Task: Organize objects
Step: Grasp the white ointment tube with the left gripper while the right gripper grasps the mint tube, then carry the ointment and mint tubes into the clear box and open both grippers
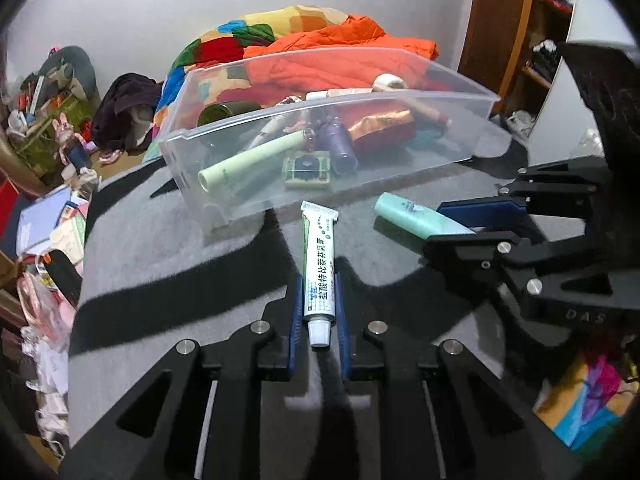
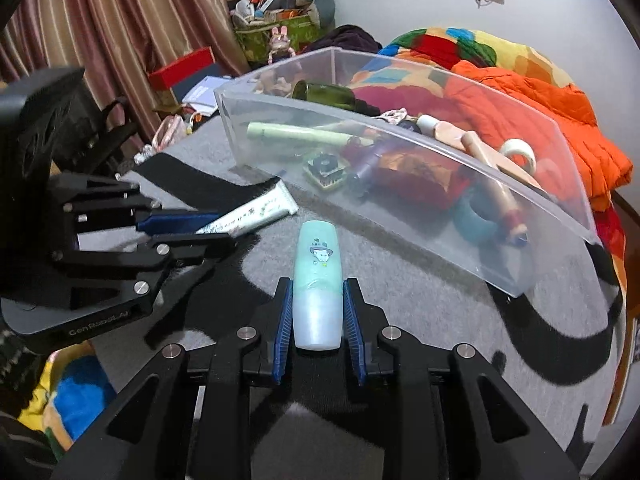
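Observation:
My left gripper (image 1: 318, 284) is shut on a white ointment tube (image 1: 319, 264) with green print, cap toward the camera, just above the grey and black mat. My right gripper (image 2: 316, 292) is shut on a mint-green bottle (image 2: 317, 280) with a cartoon sticker. Each gripper shows in the other's view: the right gripper (image 1: 452, 220) with the mint bottle (image 1: 416, 216), the left gripper (image 2: 224, 226) with the tube (image 2: 256, 212). A clear plastic bin (image 1: 440, 136) stands just beyond both, also in the right wrist view (image 2: 520, 252).
The bin holds a pale green tube (image 1: 248, 158), a purple bottle (image 1: 340, 140), a green square case (image 1: 308, 168), a red-orange packet (image 1: 380, 126), a dark green bottle (image 2: 324, 94), a tape roll (image 2: 520, 154). A colourful quilt (image 1: 320, 36) lies behind. Clutter sits left of the mat (image 1: 160, 248).

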